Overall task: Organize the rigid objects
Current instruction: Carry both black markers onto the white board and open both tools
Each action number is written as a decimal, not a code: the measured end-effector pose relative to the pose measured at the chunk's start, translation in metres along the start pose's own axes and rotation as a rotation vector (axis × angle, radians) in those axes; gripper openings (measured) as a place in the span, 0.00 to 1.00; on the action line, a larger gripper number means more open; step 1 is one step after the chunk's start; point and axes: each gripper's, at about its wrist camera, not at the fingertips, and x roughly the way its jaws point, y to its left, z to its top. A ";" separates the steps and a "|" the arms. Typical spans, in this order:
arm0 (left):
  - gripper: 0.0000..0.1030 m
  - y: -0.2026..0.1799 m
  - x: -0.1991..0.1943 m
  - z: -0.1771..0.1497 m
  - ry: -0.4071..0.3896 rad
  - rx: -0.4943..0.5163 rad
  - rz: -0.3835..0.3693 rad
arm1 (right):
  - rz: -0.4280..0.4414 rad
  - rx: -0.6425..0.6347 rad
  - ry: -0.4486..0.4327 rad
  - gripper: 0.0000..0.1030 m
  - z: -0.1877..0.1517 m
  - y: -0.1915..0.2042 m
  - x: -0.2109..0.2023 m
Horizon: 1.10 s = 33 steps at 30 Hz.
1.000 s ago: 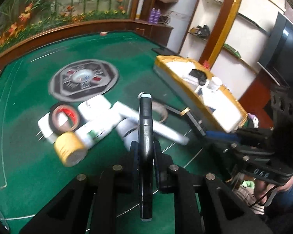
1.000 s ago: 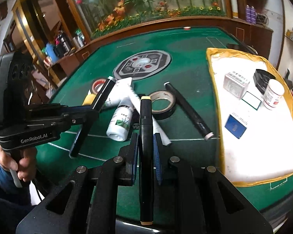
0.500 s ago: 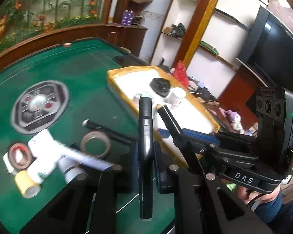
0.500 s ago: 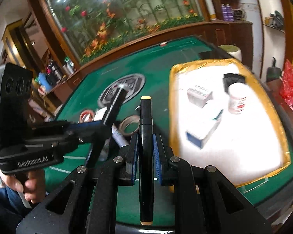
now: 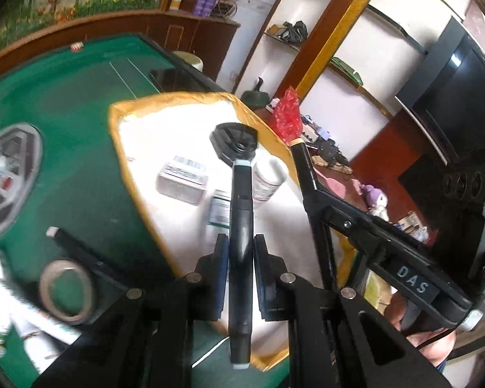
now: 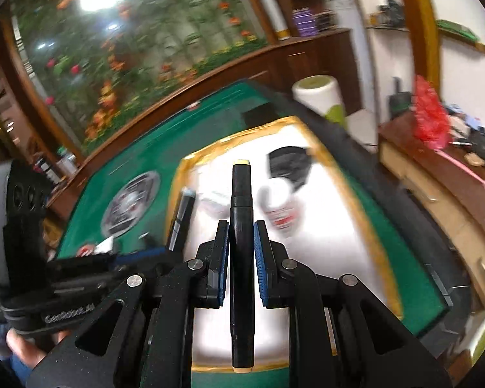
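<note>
a flower mural [image 6: 139, 51] glares with reflected light behind curved wooden panelling [image 6: 210, 74], white wall shelves [image 5: 339, 61] framed in wood and gold stand beside a dark television [image 5: 452, 97].

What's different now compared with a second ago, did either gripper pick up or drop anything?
Both grippers swung away from the pile of tape rolls and bottles on the green table toward the white tray. Nothing was picked up or dropped: the left gripper is still shut on its black marker, and the right gripper on its cream-capped marker. The things in the tray look unmoved.
</note>
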 end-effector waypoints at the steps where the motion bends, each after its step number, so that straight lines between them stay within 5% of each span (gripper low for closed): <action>1: 0.14 -0.004 0.007 0.000 0.007 0.004 -0.001 | -0.012 0.013 0.001 0.14 0.000 -0.005 0.001; 11: 0.15 -0.016 0.034 -0.001 0.004 0.026 0.018 | -0.080 0.087 0.037 0.14 0.001 -0.034 0.035; 20: 0.20 -0.007 0.021 -0.009 0.011 0.022 -0.004 | -0.156 0.005 0.008 0.17 -0.004 -0.022 0.031; 33: 0.24 -0.003 -0.030 -0.049 -0.022 0.092 -0.003 | 0.024 -0.031 0.021 0.17 -0.032 0.029 -0.005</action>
